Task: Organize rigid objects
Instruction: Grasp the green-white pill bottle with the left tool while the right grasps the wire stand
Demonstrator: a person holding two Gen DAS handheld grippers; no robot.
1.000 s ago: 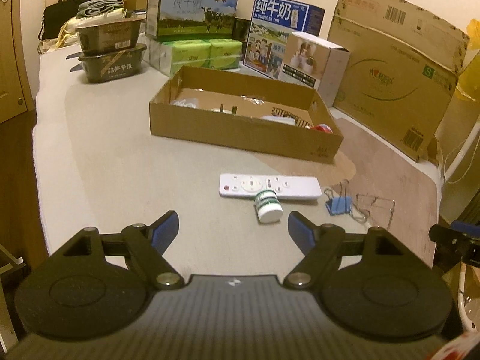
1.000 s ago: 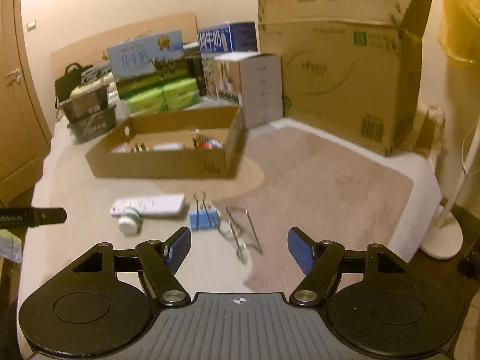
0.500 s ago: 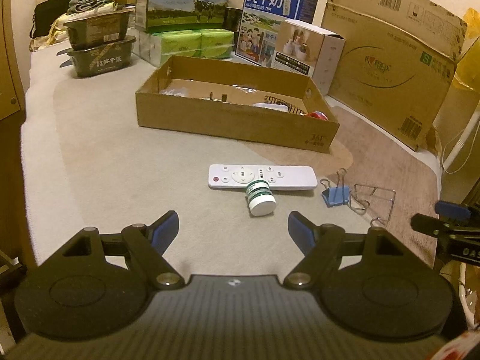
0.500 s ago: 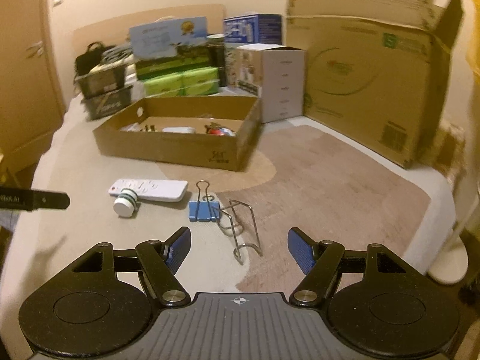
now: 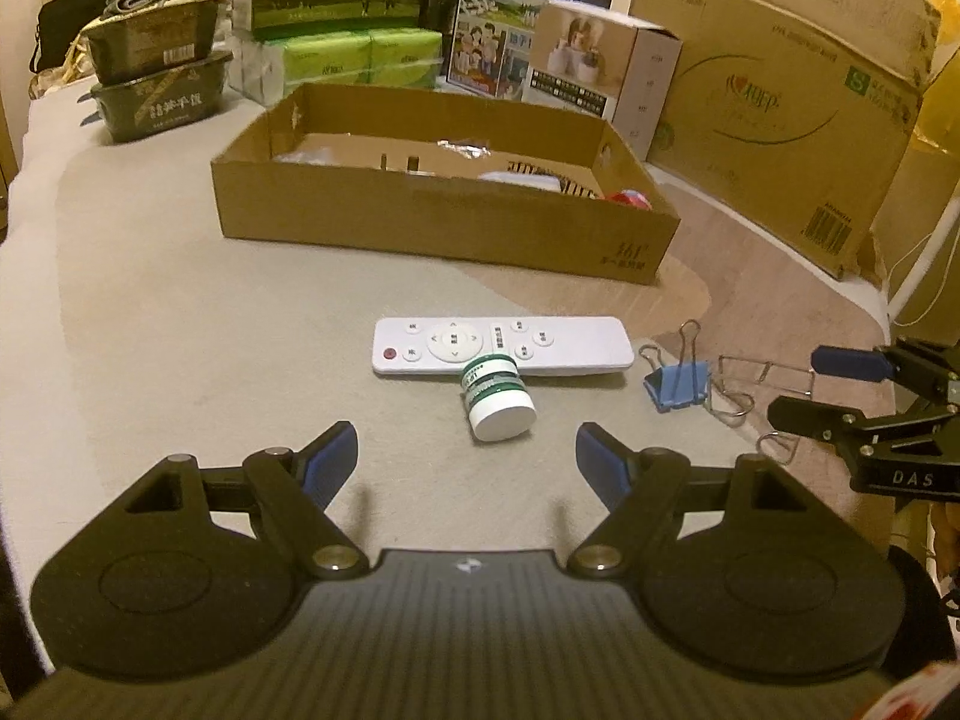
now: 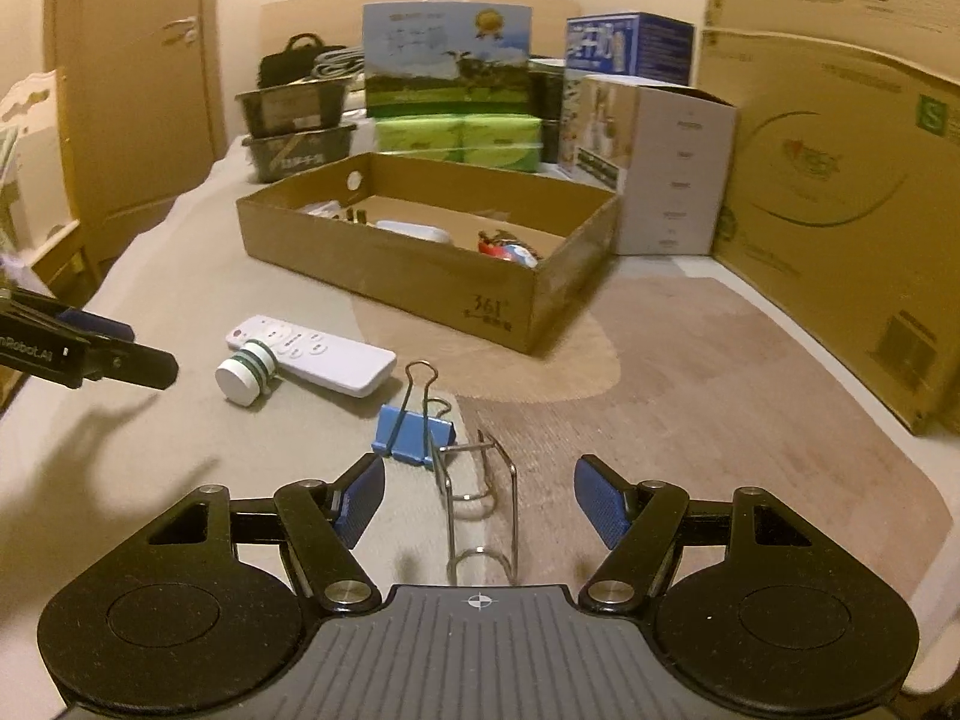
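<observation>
A white remote (image 5: 501, 346) lies on the bed cover, with a small white and green bottle (image 5: 497, 400) on its side against it. A blue binder clip (image 5: 679, 383) and a bent wire holder (image 6: 480, 507) lie to the right. My left gripper (image 5: 467, 461) is open and empty, just short of the bottle. My right gripper (image 6: 479, 499) is open and empty, its fingers on either side of the wire holder, above it. The remote (image 6: 312, 354), bottle (image 6: 246, 373) and clip (image 6: 413, 433) also show in the right wrist view. The right gripper shows in the left wrist view (image 5: 816, 387).
An open shallow cardboard box (image 5: 432, 227) holding several small items stands behind the remote. Milk cartons (image 5: 534, 6), tissue packs, a white box (image 5: 606, 72) and a big cardboard box (image 5: 780, 108) line the back. Dark food trays (image 5: 159, 90) stand at the far left. A door (image 6: 132, 90) is at left.
Both grippers have moved forward and lower toward the objects. The left one has closed in on the bottle and remote, the right one on the wire holder. Both have stayed open.
</observation>
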